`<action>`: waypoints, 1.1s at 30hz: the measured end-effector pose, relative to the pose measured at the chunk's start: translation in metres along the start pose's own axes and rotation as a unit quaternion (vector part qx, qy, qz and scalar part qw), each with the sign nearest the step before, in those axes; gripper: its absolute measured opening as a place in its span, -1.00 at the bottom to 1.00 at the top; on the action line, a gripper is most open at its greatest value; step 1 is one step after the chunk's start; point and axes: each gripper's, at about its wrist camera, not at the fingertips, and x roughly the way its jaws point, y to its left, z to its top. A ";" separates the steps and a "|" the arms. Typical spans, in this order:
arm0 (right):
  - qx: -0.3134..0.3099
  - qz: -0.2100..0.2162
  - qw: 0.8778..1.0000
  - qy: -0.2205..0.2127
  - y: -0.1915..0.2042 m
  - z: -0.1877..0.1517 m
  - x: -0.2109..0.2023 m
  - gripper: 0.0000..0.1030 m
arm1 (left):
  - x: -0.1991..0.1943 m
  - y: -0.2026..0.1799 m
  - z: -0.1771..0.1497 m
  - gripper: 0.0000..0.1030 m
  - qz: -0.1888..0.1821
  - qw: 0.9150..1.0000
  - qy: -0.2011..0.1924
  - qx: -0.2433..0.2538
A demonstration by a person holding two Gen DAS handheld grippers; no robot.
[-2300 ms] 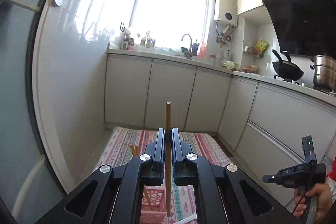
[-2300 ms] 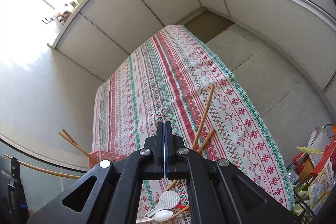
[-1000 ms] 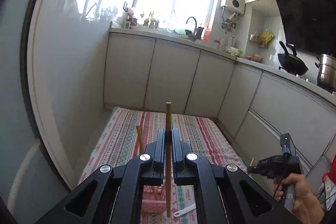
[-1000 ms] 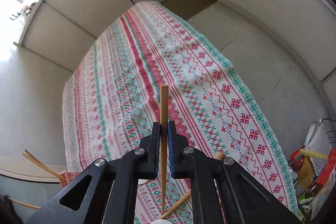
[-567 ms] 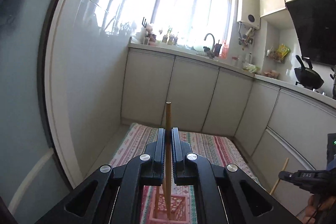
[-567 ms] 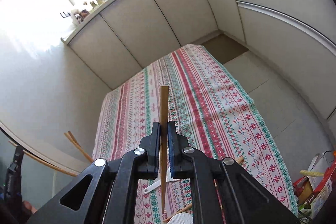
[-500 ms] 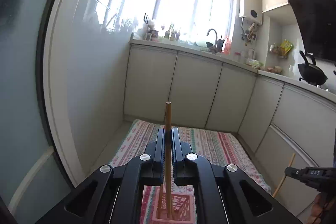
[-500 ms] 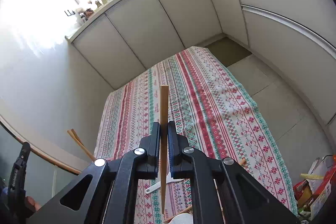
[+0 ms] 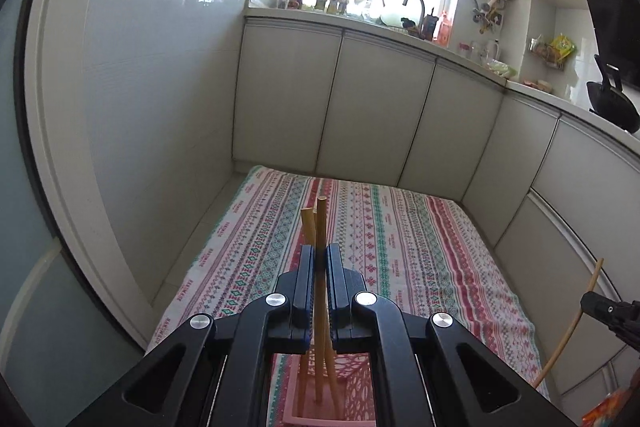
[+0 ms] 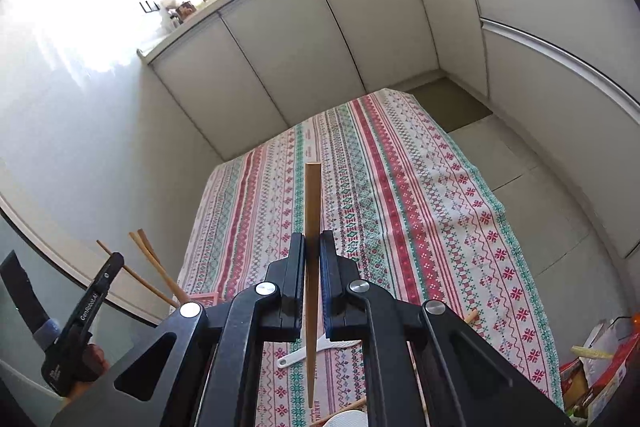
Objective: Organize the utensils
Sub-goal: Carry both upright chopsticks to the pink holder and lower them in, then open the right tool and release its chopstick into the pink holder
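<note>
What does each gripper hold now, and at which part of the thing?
The left gripper holds a wooden chopstick near its upper part. The right gripper holds another chopstick around its upper-middle part.

"Can you read anything from here?"

"One thing only. Low and to the left of the right gripper [image 10: 312, 239], the left gripper [image 10: 115, 261] shows its black side, and white lettering [image 10: 91, 301] runs along it: 'GenRobot.AI'."

"And further down that same tool, near the handle?"

"There's another small white mark [image 10: 54, 373] (too small and too skewed for me to make out)."

"What about the tablecloth [image 10: 400, 187]? I see little red words in the stripes ahead of the fingers."

"Yes, short printed words [image 10: 308, 143] repeat along the pale bands, out beyond the tips and also under them, but I can't read them for certain."

"Nothing else?"

"Nothing legible."
</note>
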 end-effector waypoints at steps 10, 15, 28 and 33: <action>-0.021 0.031 0.999 -0.033 0.020 0.004 -0.013 -0.85 | -0.019 0.008 -0.001 0.06 0.001 0.999 0.040 -0.012; -0.044 0.064 0.994 -0.078 0.052 0.010 -0.027 -0.86 | -0.034 0.025 -0.014 0.51 0.028 0.995 0.092 -0.016; -0.150 0.125 0.974 -0.118 0.141 0.025 -0.004 -0.86 | -0.017 0.066 -0.051 0.65 0.050 0.974 0.221 -0.032; -0.177 0.131 0.970 -0.105 0.158 0.014 0.028 -0.86 | -0.006 0.076 -0.058 0.66 0.051 0.967 0.248 -0.039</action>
